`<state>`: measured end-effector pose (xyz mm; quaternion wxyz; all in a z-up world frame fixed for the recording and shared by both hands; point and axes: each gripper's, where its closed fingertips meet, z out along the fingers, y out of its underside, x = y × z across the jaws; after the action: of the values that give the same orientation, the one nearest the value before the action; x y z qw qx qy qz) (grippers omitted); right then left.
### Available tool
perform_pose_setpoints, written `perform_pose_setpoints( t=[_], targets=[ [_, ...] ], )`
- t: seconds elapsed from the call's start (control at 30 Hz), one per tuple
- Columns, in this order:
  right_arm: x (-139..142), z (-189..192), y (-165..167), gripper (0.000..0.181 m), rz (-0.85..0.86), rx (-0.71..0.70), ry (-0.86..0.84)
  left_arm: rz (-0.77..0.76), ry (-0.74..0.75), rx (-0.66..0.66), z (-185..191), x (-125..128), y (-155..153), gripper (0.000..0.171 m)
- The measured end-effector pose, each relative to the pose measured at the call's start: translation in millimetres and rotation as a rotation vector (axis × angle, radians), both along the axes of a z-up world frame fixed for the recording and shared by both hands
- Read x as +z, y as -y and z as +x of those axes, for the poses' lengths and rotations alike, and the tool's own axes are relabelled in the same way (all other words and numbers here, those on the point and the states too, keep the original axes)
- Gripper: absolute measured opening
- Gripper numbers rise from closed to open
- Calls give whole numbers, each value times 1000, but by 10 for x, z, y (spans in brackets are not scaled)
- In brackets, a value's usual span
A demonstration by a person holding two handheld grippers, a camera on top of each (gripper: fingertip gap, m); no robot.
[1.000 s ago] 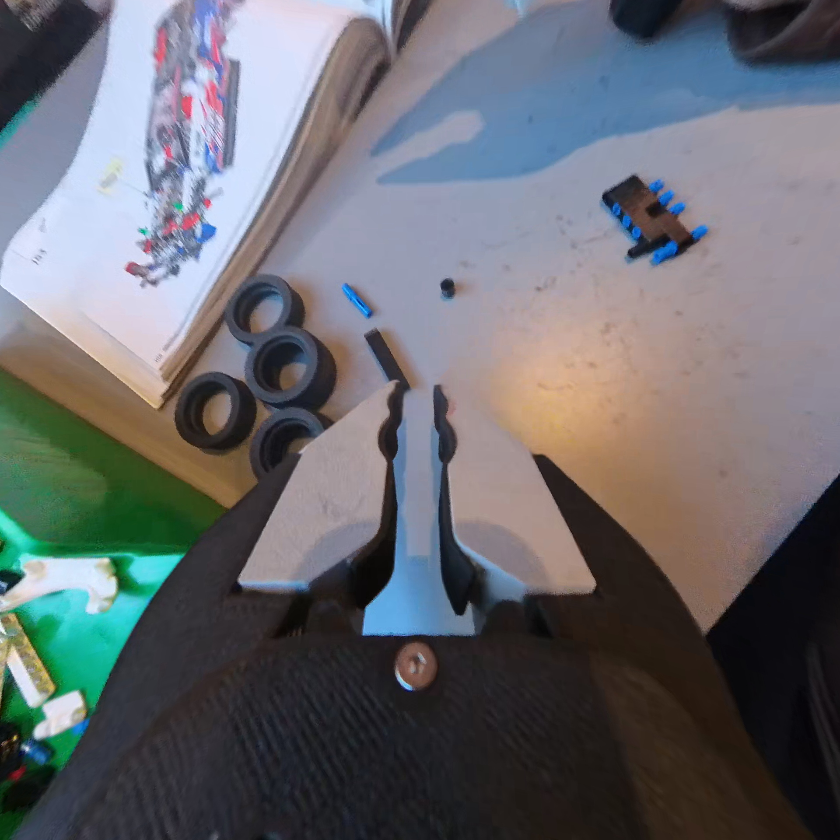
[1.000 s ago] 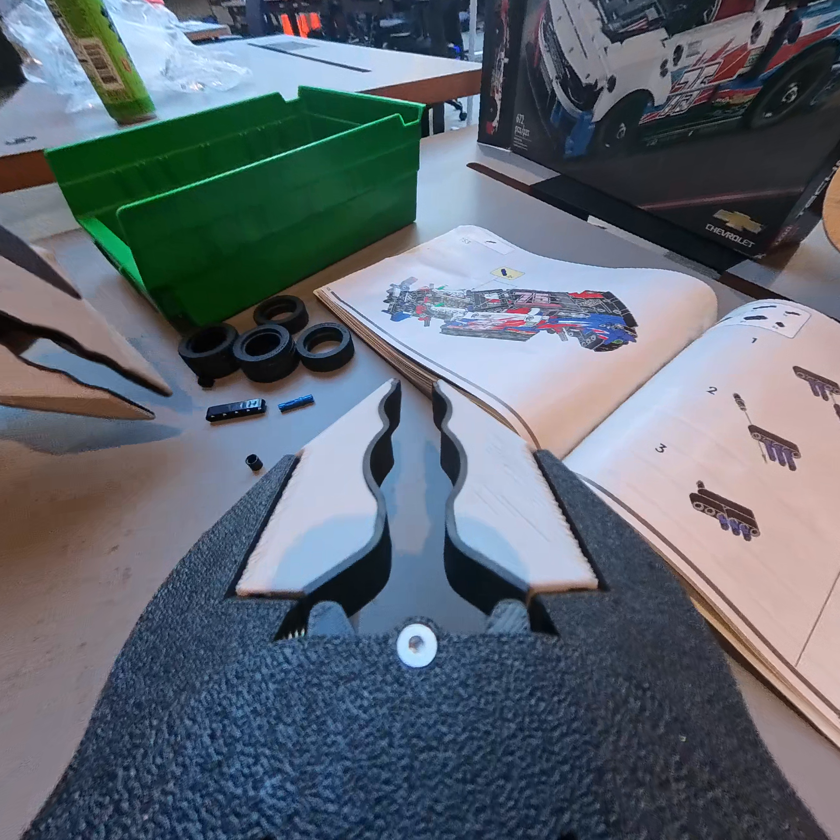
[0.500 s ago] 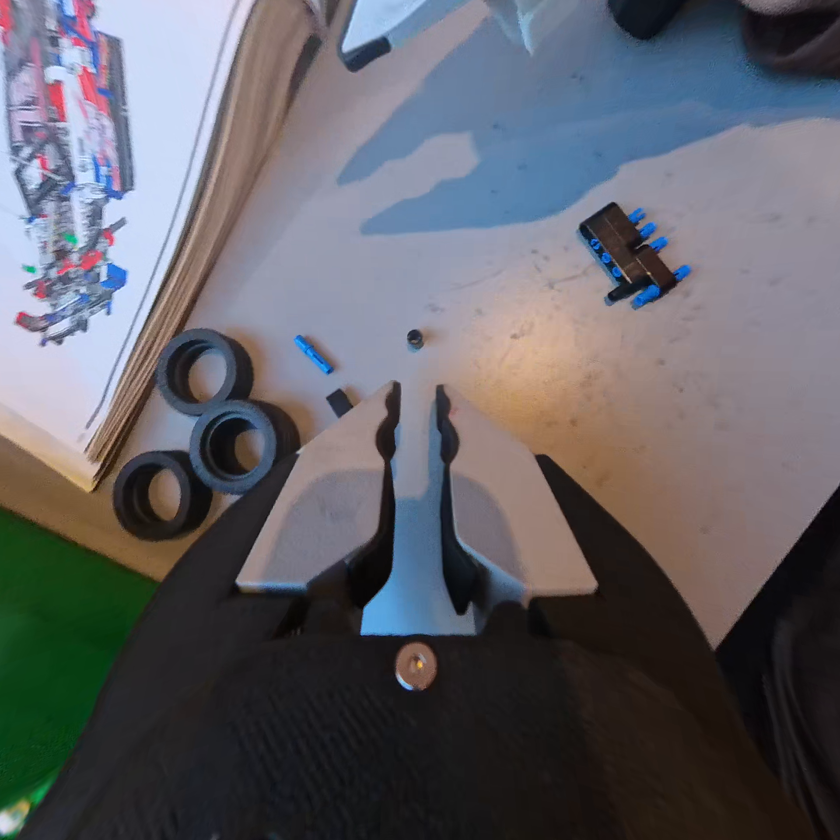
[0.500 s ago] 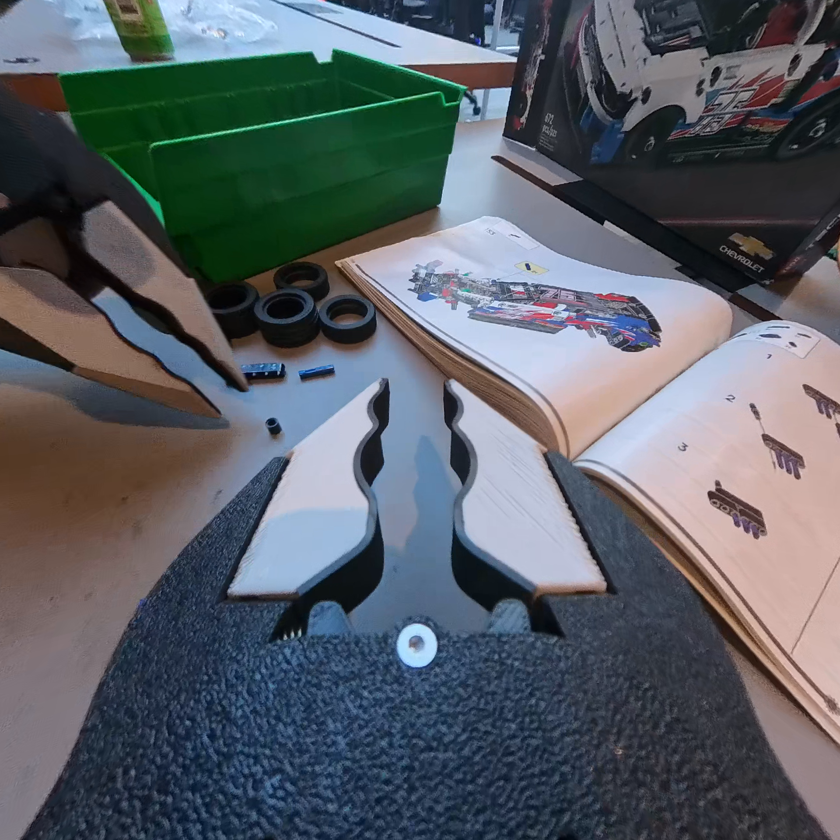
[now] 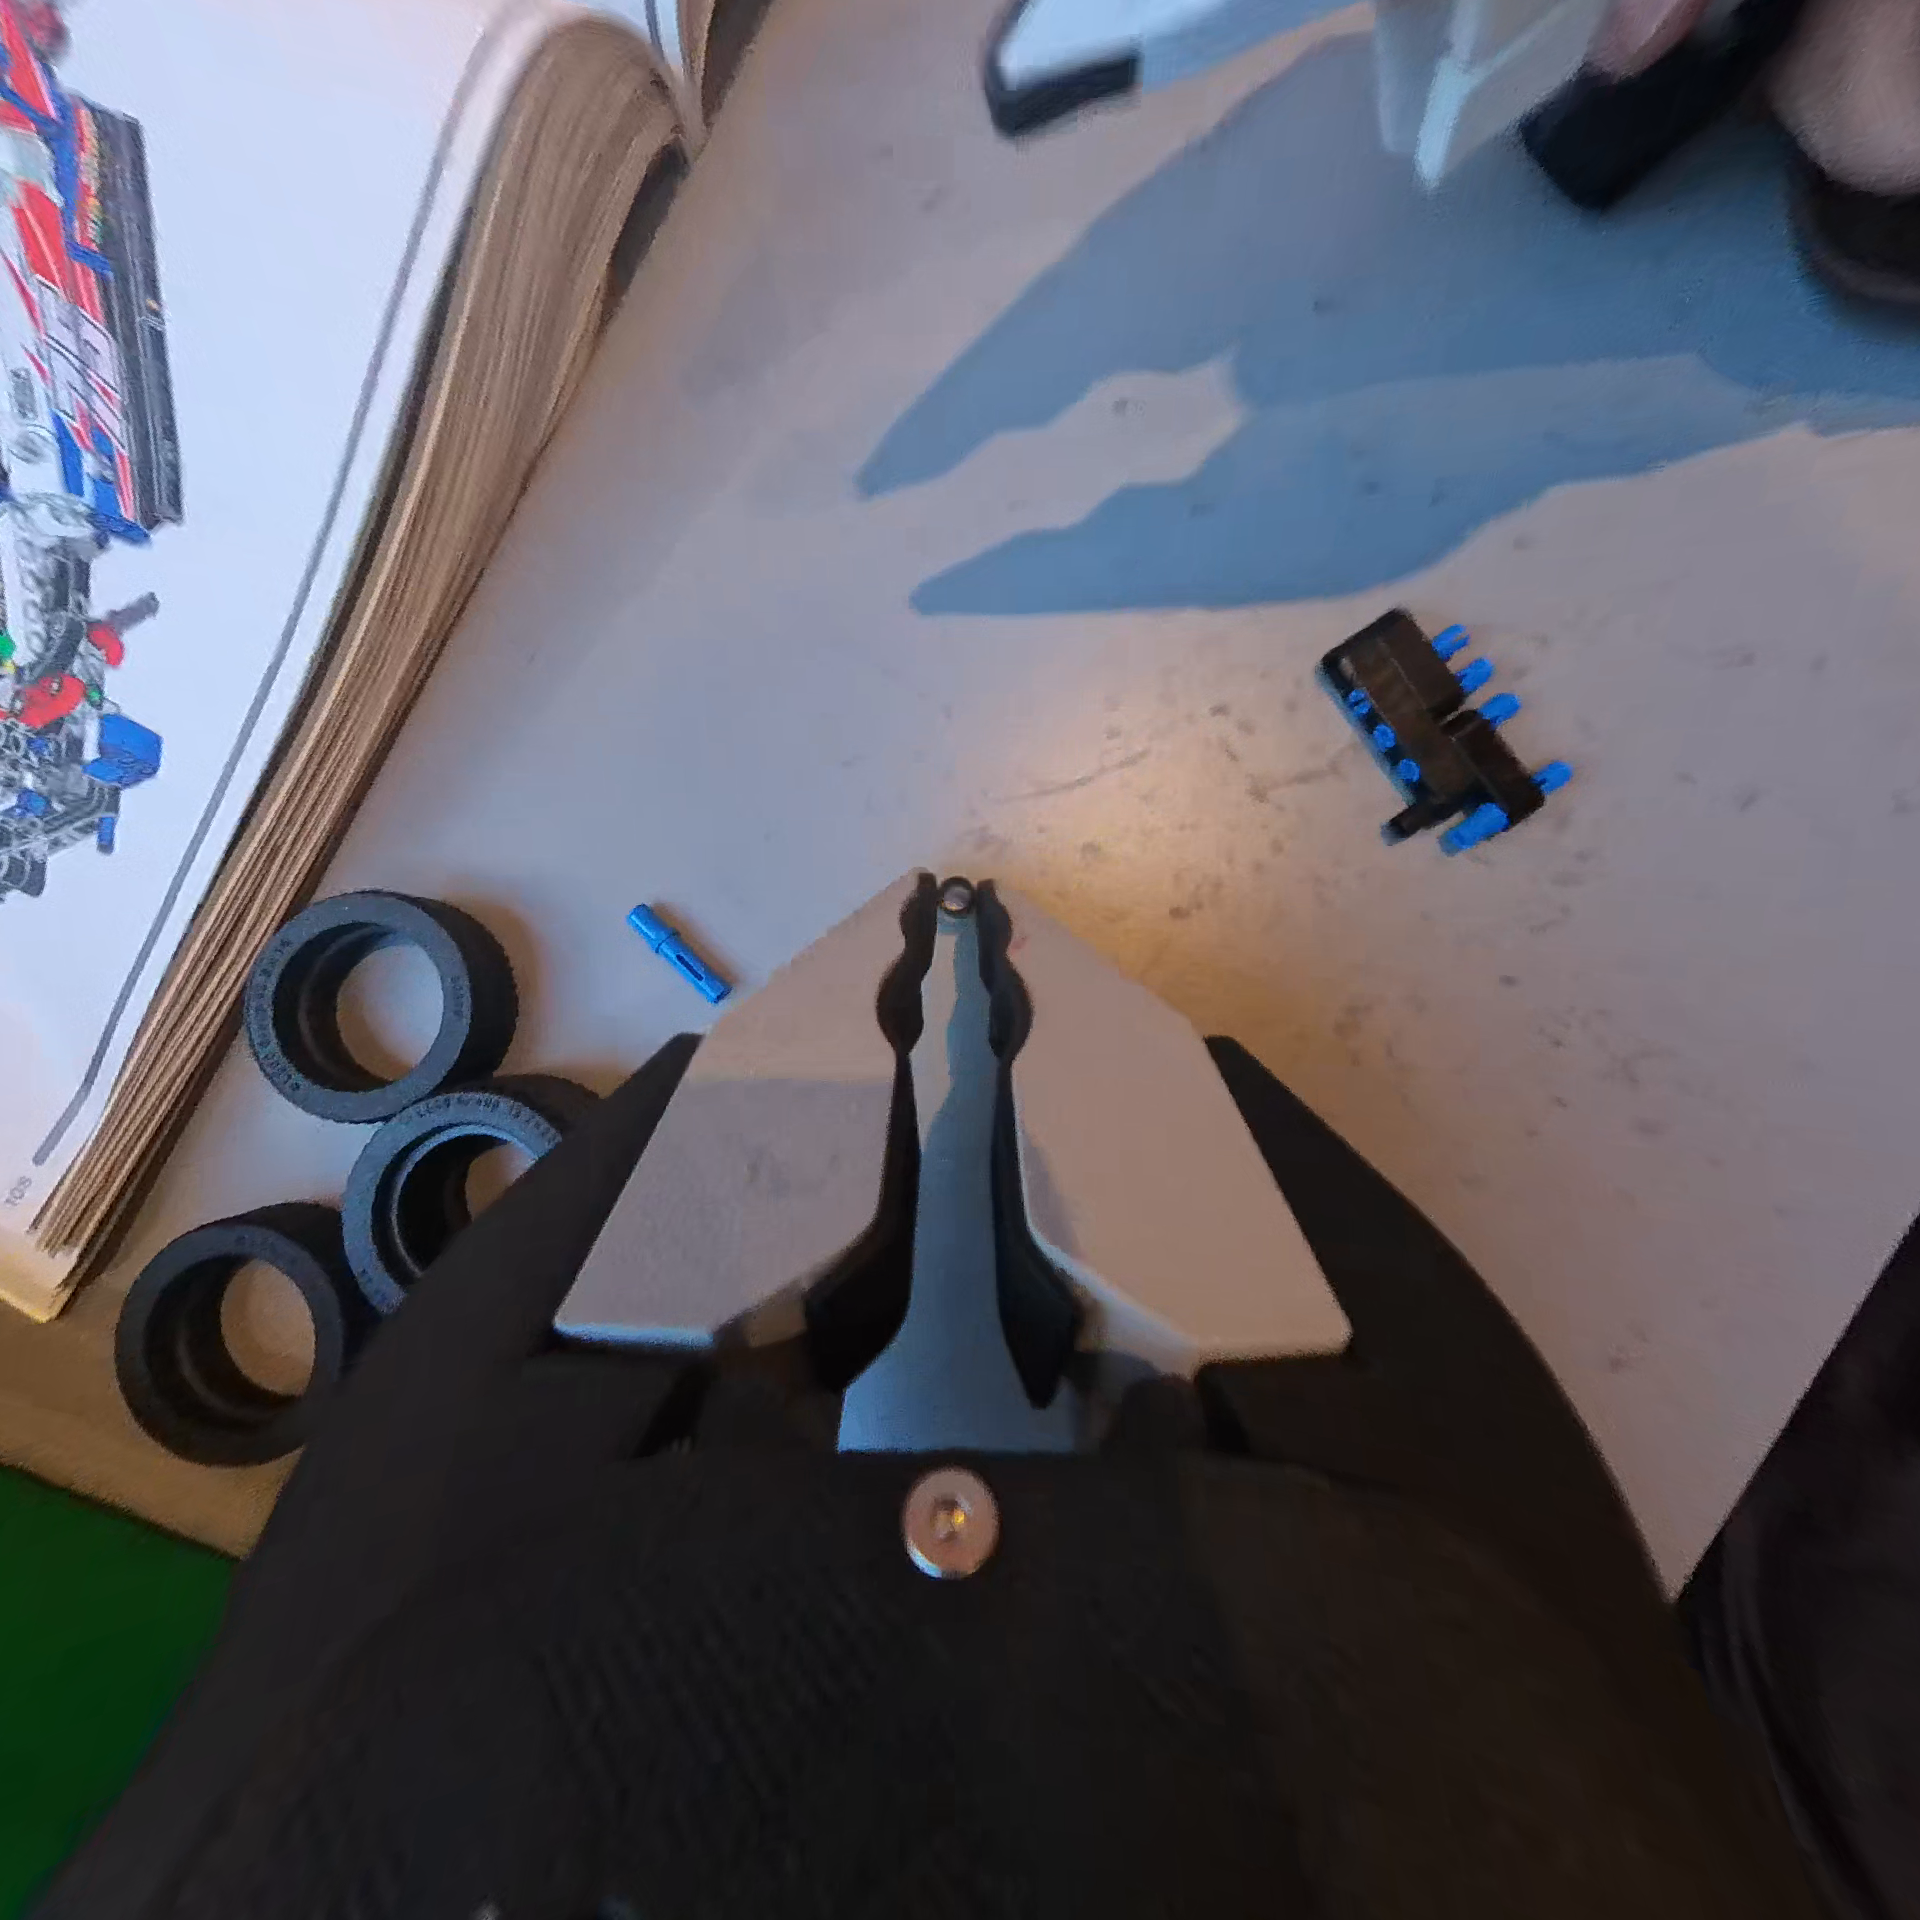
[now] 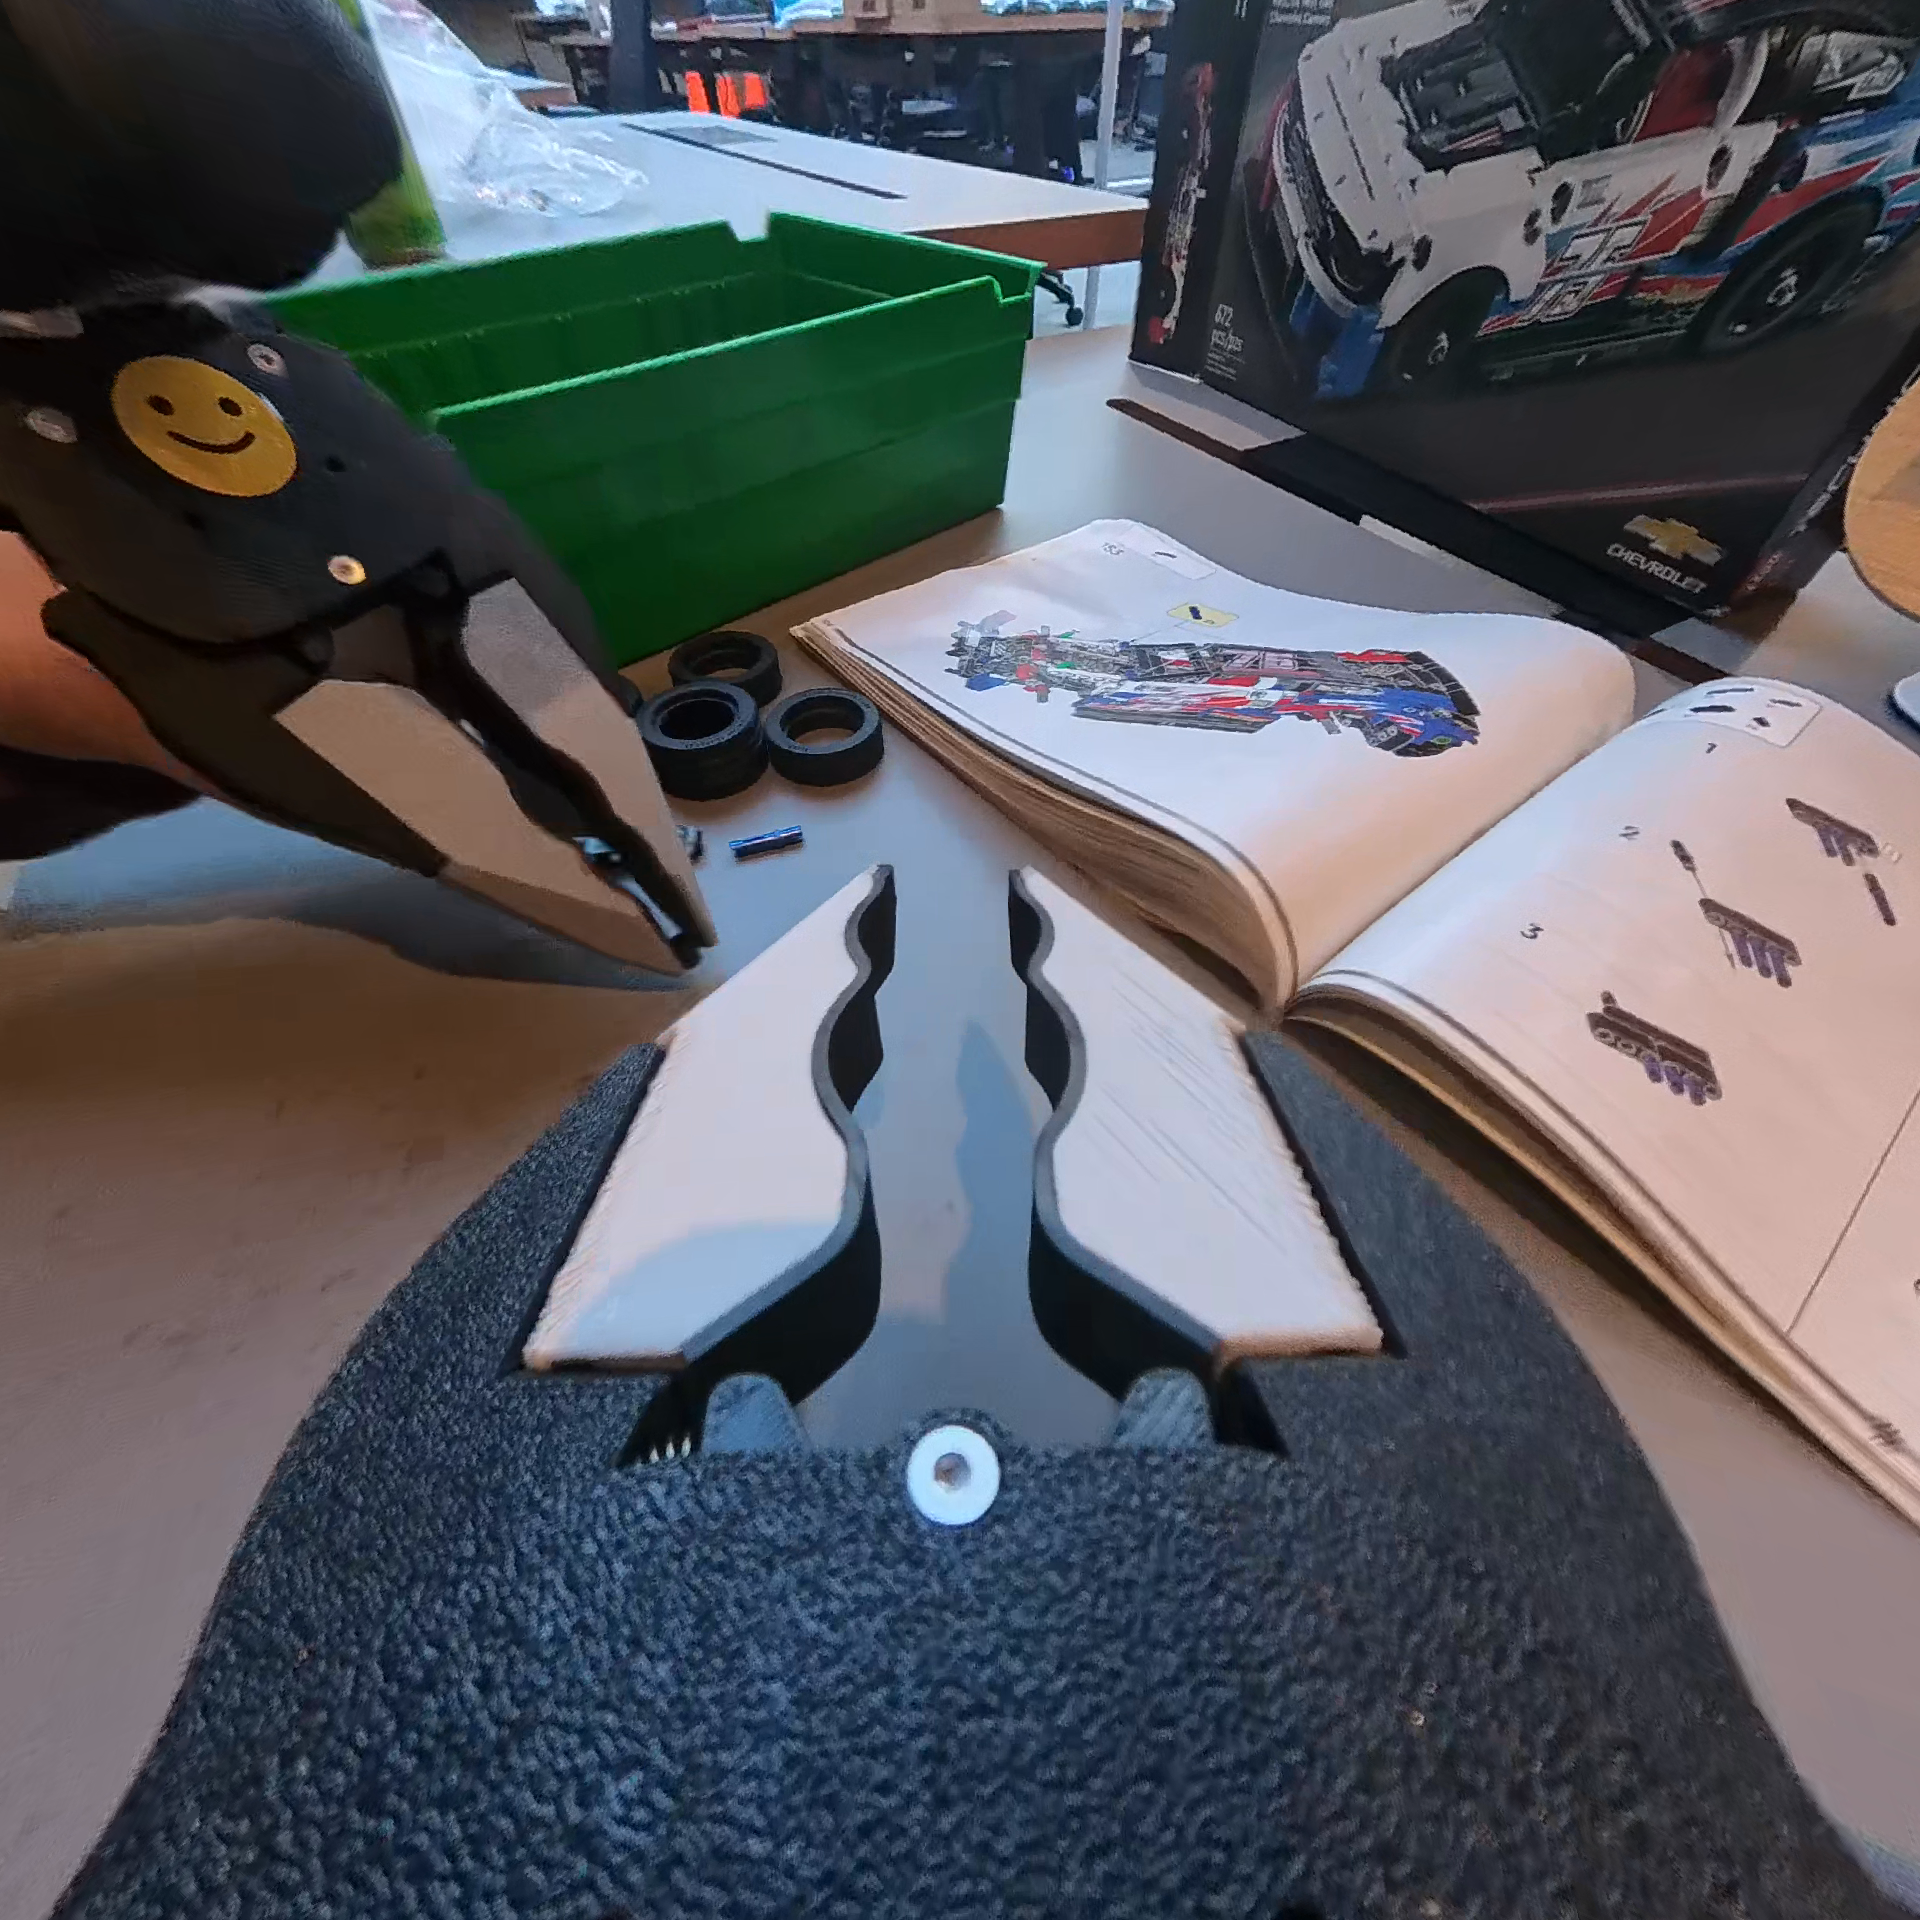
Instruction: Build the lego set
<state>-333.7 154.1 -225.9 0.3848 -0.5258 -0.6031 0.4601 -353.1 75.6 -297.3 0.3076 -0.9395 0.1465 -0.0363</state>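
Left gripper (image 5: 954,896) tips down on the table, jaws nearly together around the small black bushing (image 5: 955,894), its bore facing up; firm contact uncertain. Right gripper (image 6: 951,883) hovers parted, empty, farther off.

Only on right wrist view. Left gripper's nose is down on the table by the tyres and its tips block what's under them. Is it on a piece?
Observer: Yes. The left wrist view shows a small black ring between the fingertips of the left gripper. The jaws are nearly together and look to touch it on both sides.
Operator: Where's the sub-build? Not in my frame.
Observer: The black beam with blue pins lies on the table ahead and to the right of the left gripper, well apart from it, with nothing touching it.
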Motion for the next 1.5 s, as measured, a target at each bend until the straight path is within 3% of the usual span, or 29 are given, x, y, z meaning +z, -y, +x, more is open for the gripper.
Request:
perform_pose_setpoints(
  t=[0.07,0.2,0.33,0.43,0.67,1.5],
  targets=[
    [42,104,118,24,-40,29,-10,127,110,12,139,202,-75,5],
    [5,396,457,27,92,97,15,342,556,31,514,740,-139,5],
    [166,557,719,23,295,75,-31,356,1137,36,776,1128,-102,5],
    [405,619,736,19,412,-20,-111,340,1367,68,821,1216,-101,5],
    [444,703,752,12,513,-75,-118,301,1558,71,980,1249,-97,4],
    [309,898,884,7,547,-27,-67,231,1486,59,1177,1027,19,4]
  ],
)
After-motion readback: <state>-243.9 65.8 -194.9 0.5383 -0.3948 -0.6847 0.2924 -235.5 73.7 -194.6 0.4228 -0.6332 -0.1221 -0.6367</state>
